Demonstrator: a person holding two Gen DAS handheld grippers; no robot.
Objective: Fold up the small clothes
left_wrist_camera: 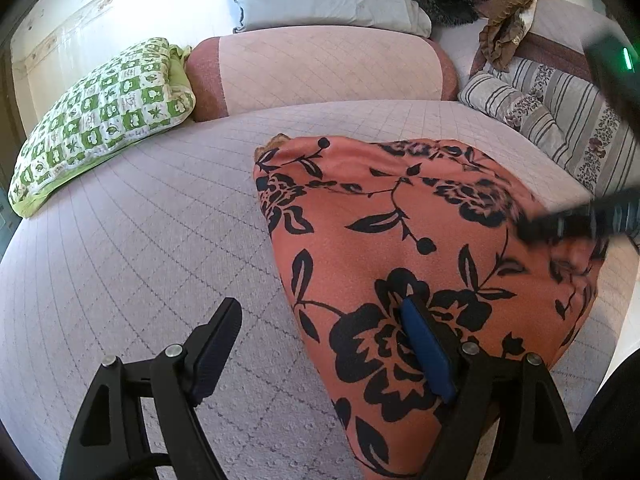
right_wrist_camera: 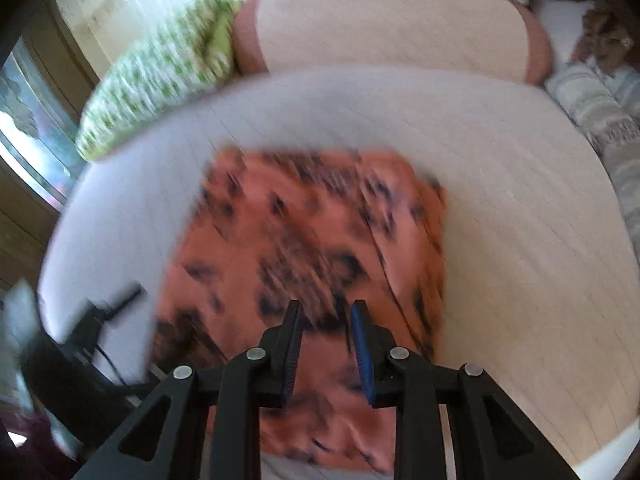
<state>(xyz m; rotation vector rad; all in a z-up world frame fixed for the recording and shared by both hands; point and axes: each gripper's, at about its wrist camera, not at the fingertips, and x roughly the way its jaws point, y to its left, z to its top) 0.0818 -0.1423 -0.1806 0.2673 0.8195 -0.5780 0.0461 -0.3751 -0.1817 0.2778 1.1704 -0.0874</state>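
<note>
An orange garment with a black flower print (left_wrist_camera: 400,240) lies folded on the pale quilted bed cover (left_wrist_camera: 140,240). My left gripper (left_wrist_camera: 320,306) is open wide at its near left edge, with one finger (left_wrist_camera: 216,344) over the bare cover and the other finger (left_wrist_camera: 428,352) over the cloth. The right gripper (left_wrist_camera: 576,222) appears as a dark blur above the garment's right side. In the blurred right wrist view, the right gripper (right_wrist_camera: 326,312) hangs over the near part of the garment (right_wrist_camera: 312,232). Its pads stand a narrow gap apart with nothing seen between them. The left gripper (right_wrist_camera: 100,312) shows at lower left.
A green checked pillow (left_wrist_camera: 100,120) lies at the far left and a pink bolster (left_wrist_camera: 320,68) at the back. A striped blanket (left_wrist_camera: 560,112) runs along the right, with brown clothes (left_wrist_camera: 508,20) behind it. A window (right_wrist_camera: 36,136) is at the left.
</note>
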